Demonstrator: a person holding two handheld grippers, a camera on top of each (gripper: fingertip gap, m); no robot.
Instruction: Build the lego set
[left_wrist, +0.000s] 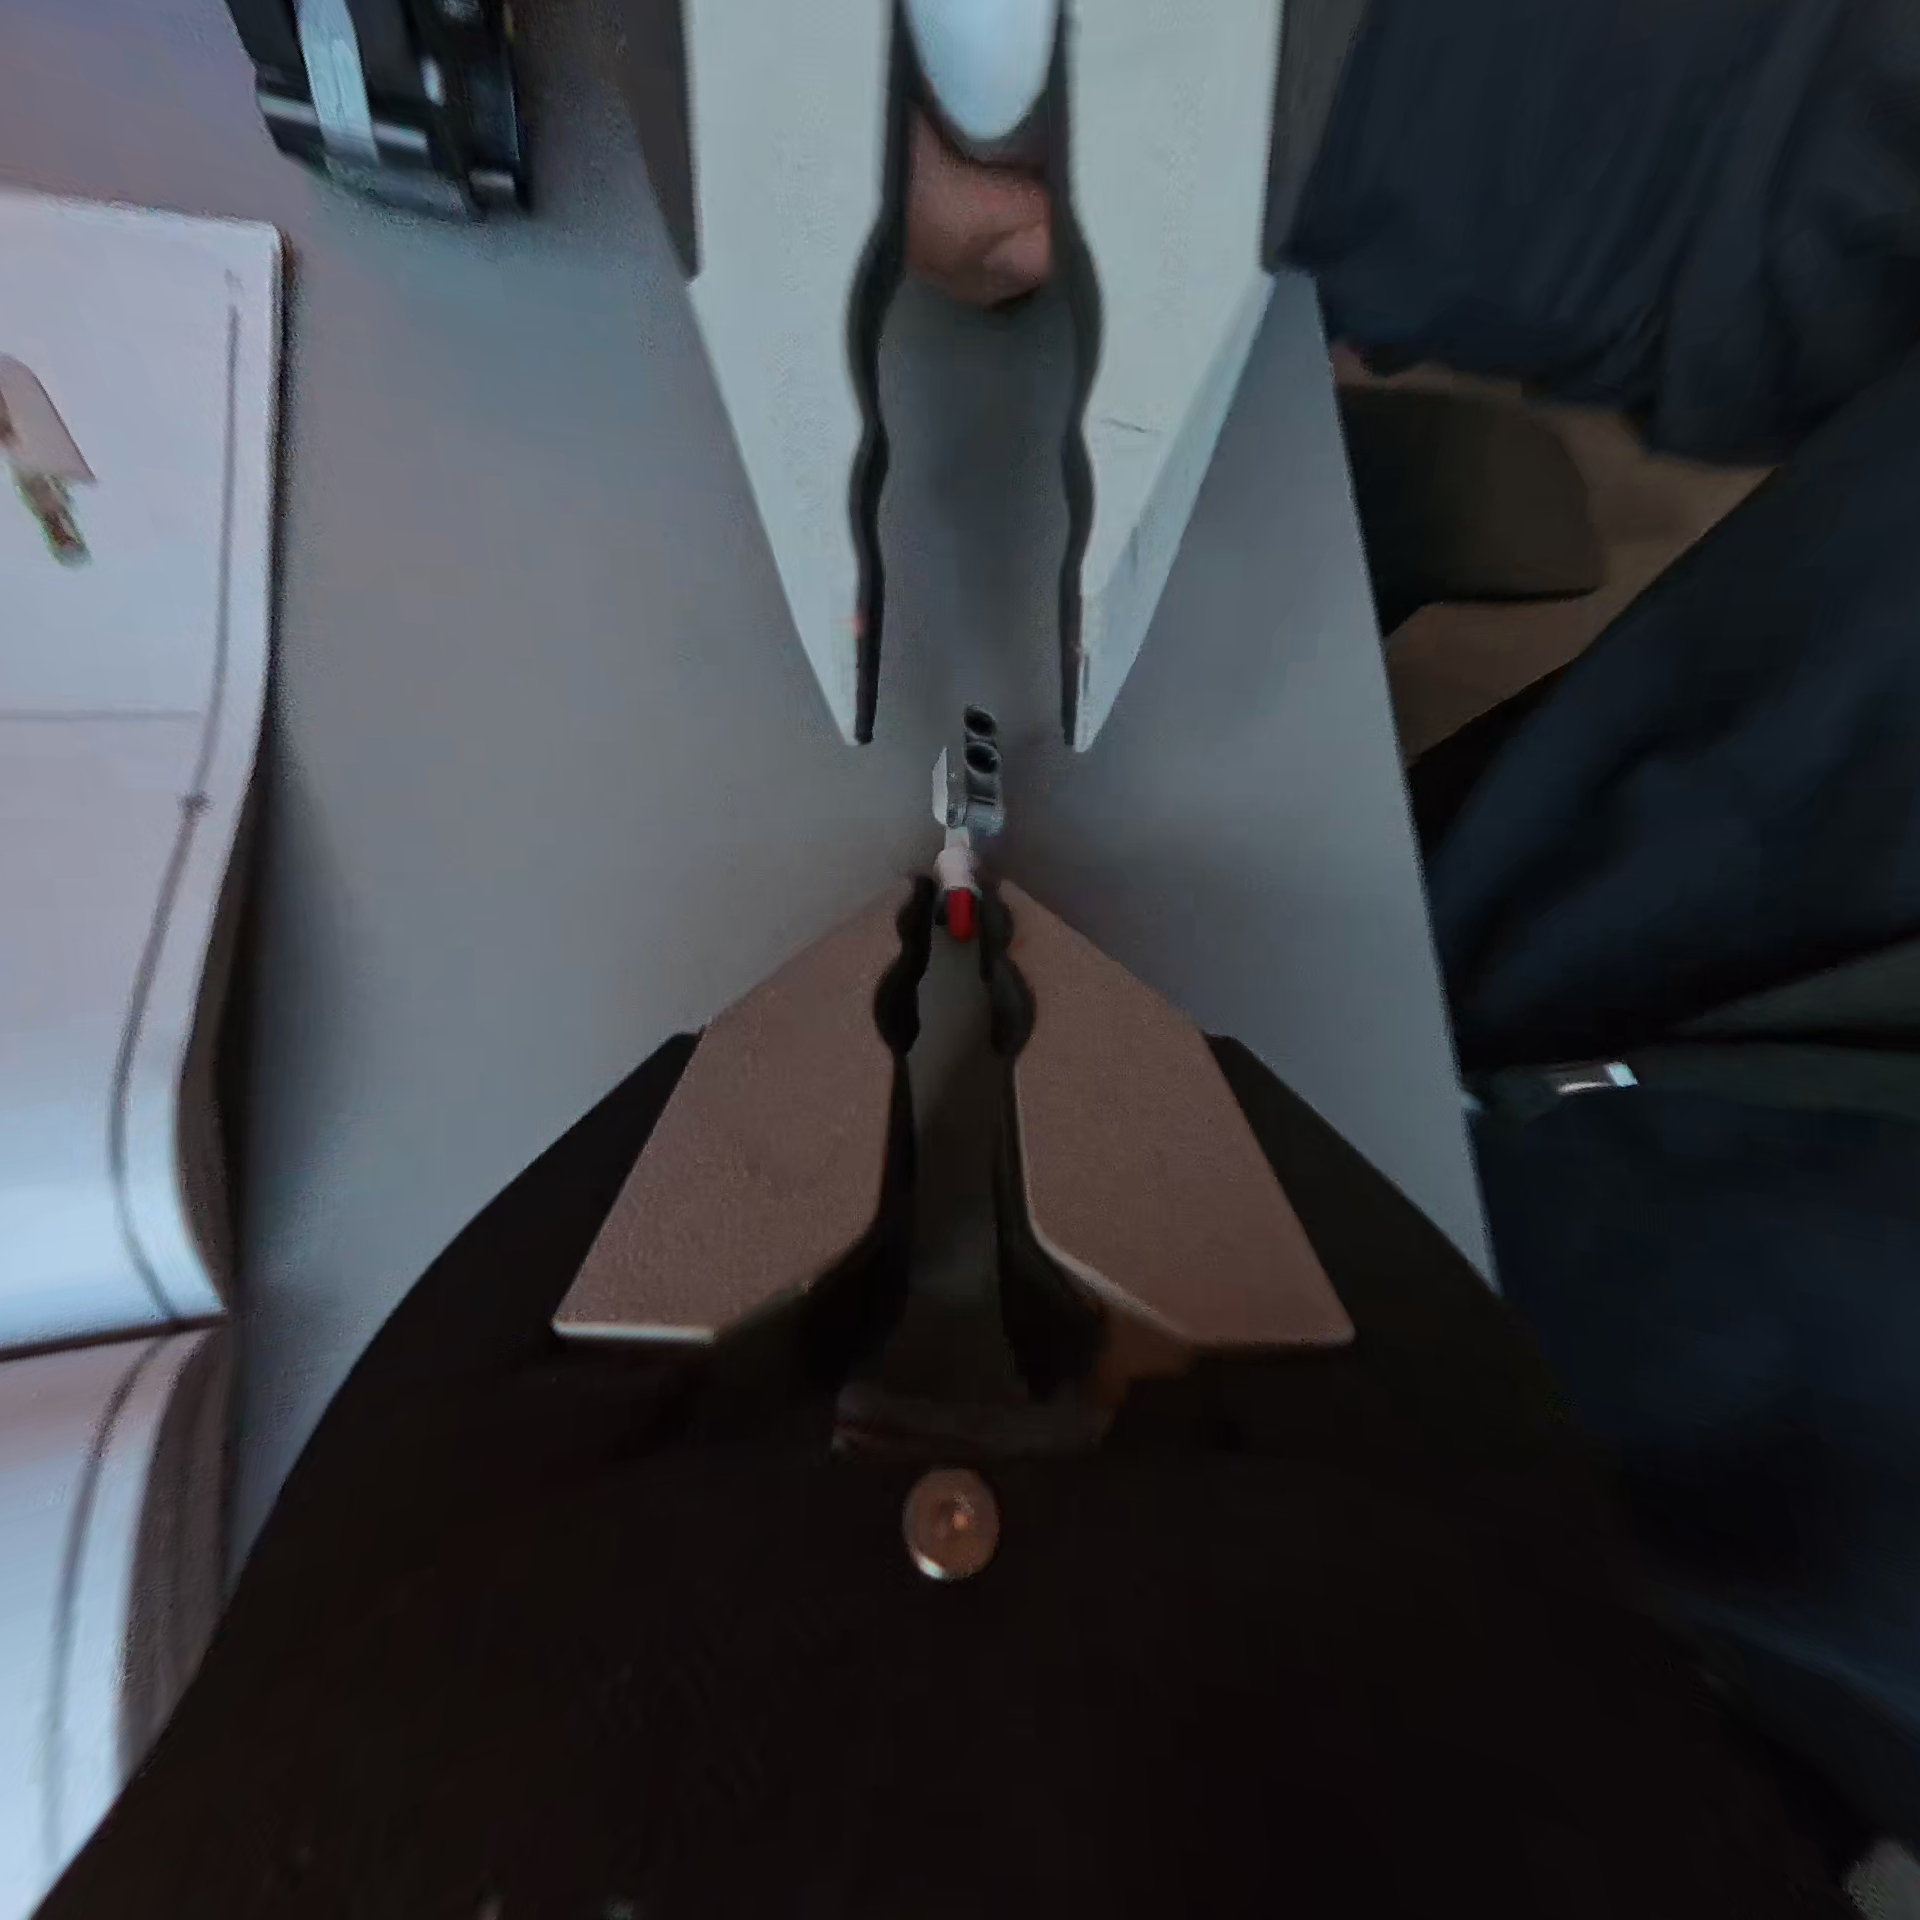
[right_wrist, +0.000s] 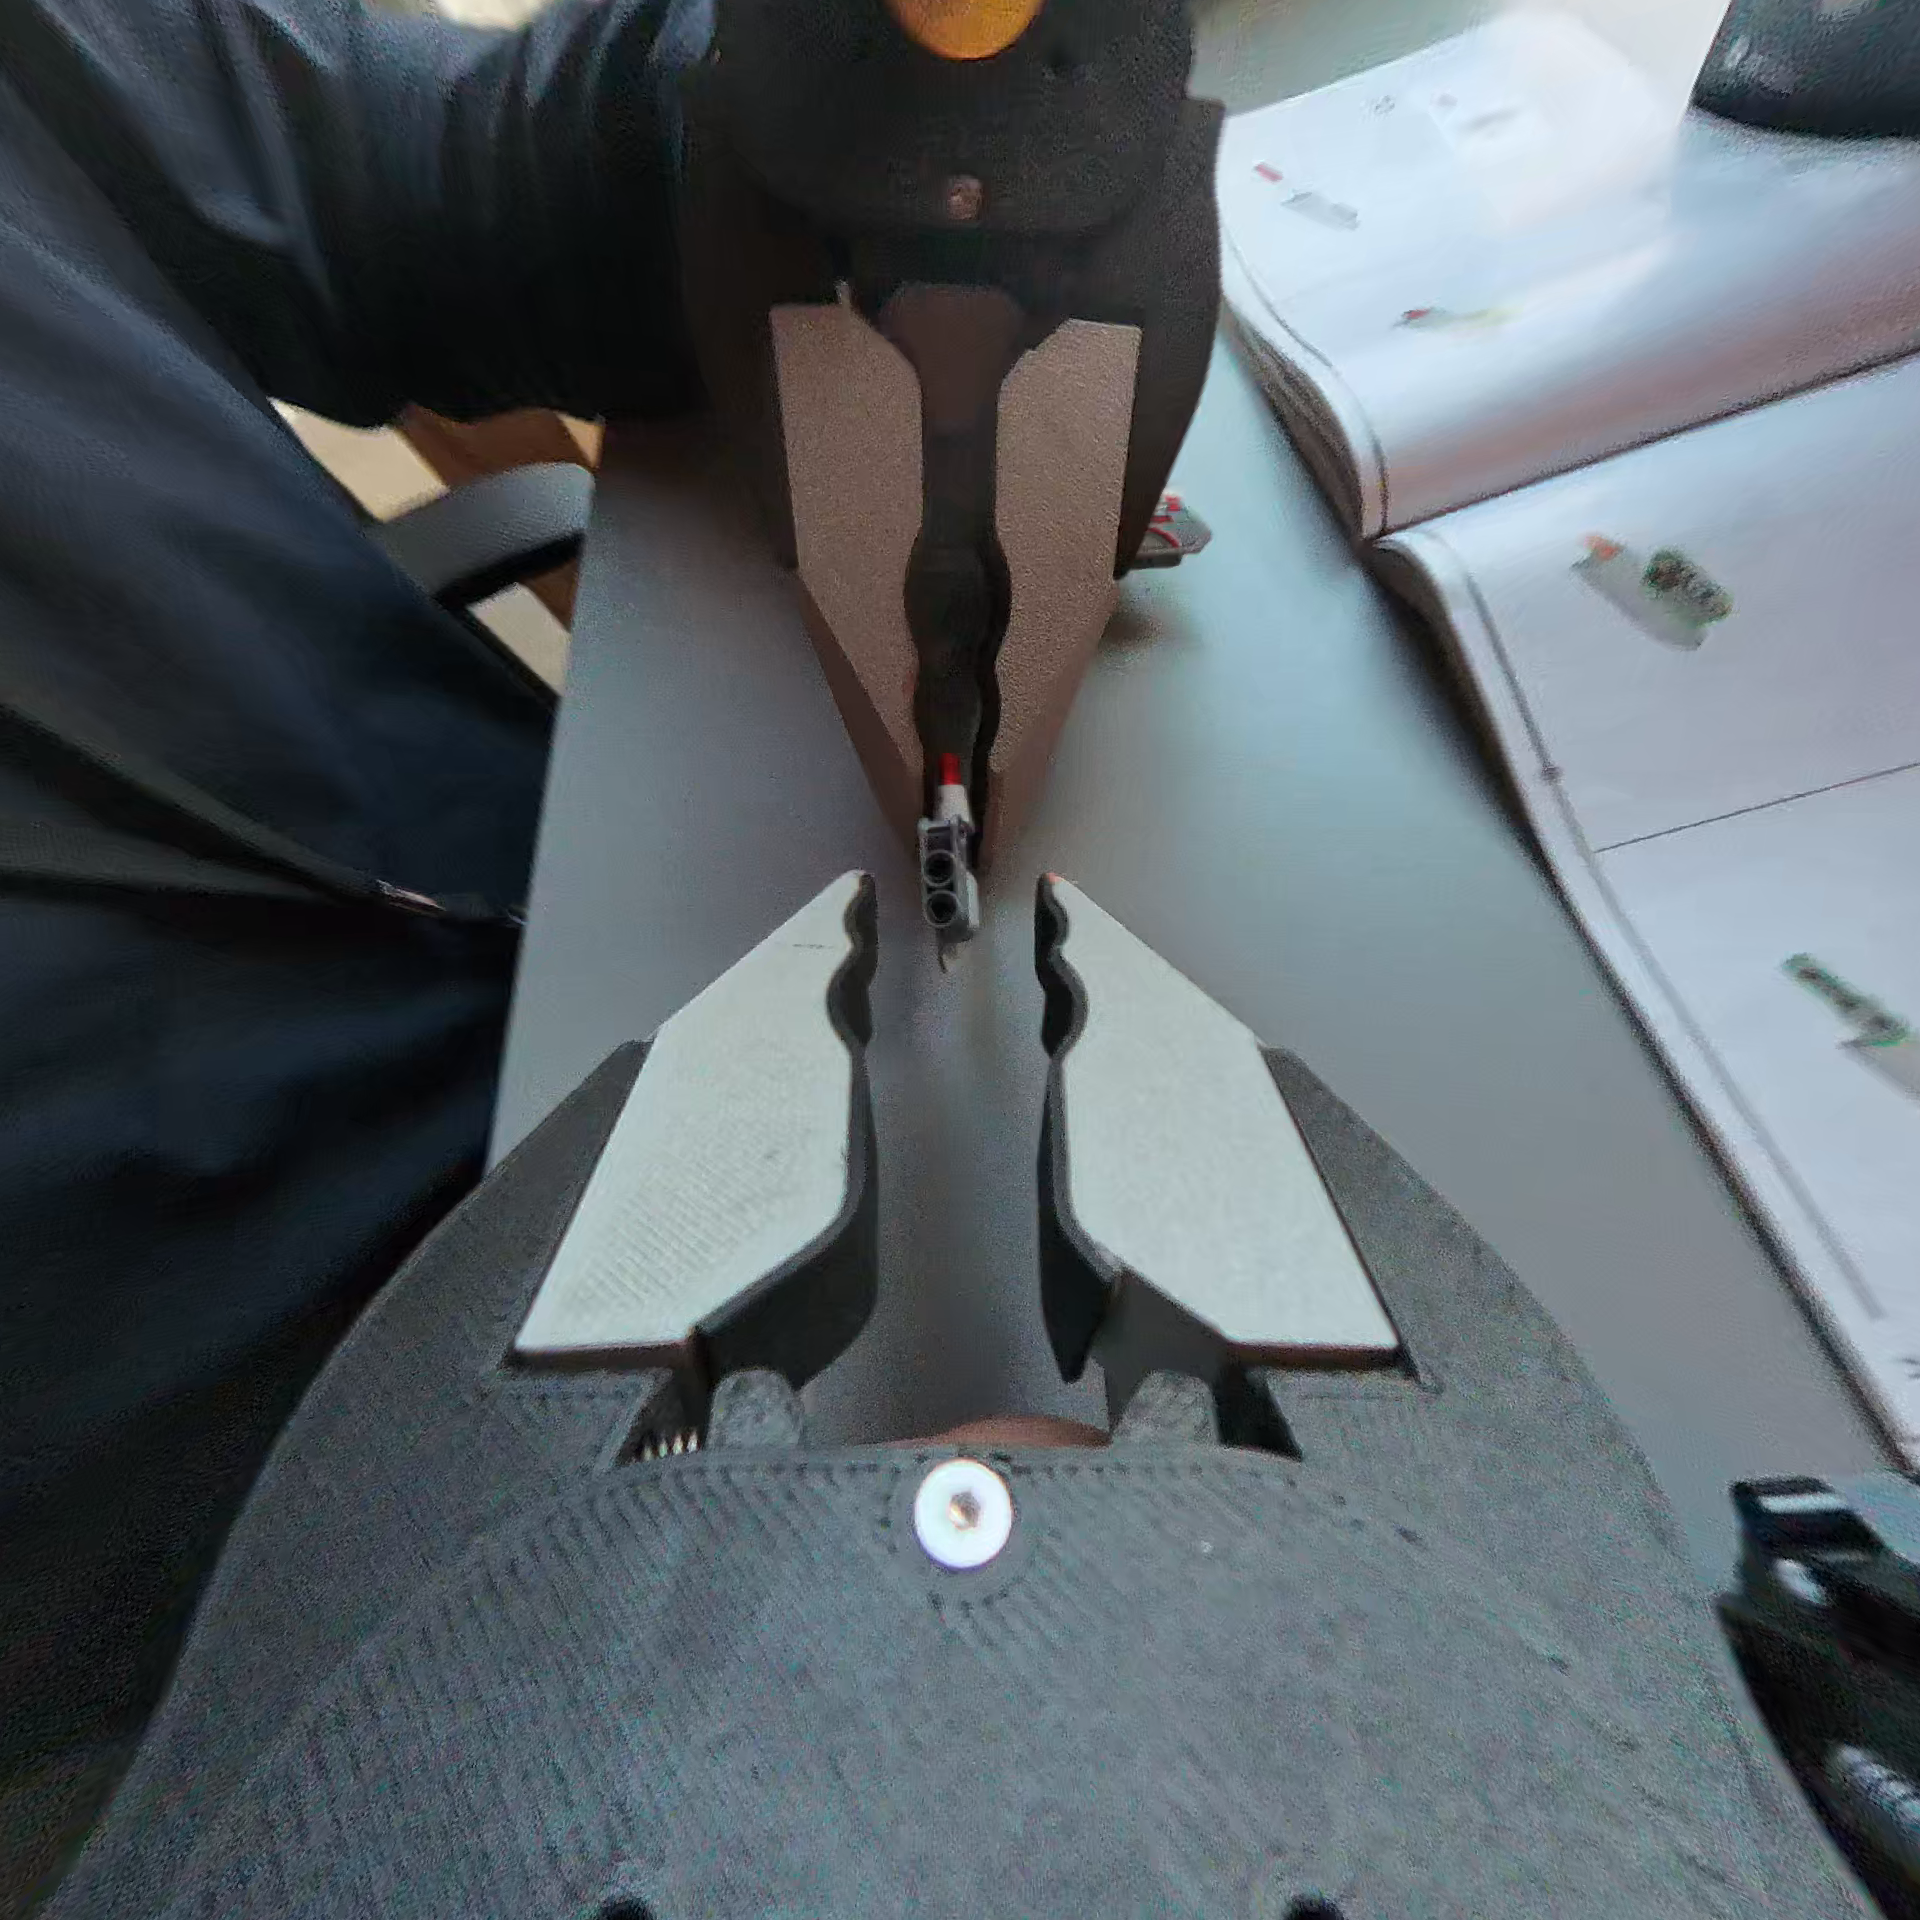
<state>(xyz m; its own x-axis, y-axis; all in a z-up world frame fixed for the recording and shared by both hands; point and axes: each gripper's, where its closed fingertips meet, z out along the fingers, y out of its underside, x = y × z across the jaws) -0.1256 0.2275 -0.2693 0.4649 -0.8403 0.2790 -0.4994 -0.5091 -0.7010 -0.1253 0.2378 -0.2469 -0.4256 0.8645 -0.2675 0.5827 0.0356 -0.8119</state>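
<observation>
Fingers (left_wrist: 914, 940): four; lego piece (left_wrist: 966, 821): one

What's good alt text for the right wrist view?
The right tool is open, facing the left tool, which is shut on a small lego assembly of grey, white and red pieces pointing into the open gap. Below is a grey table, with an open instruction booklet to the right.

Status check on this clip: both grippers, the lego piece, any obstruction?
Left gripper shut on lego assembly, red end pinched. Right gripper open, facing it, grey two-hole end just before its tips. Instruction booklet off to the side; nothing between.
</observation>
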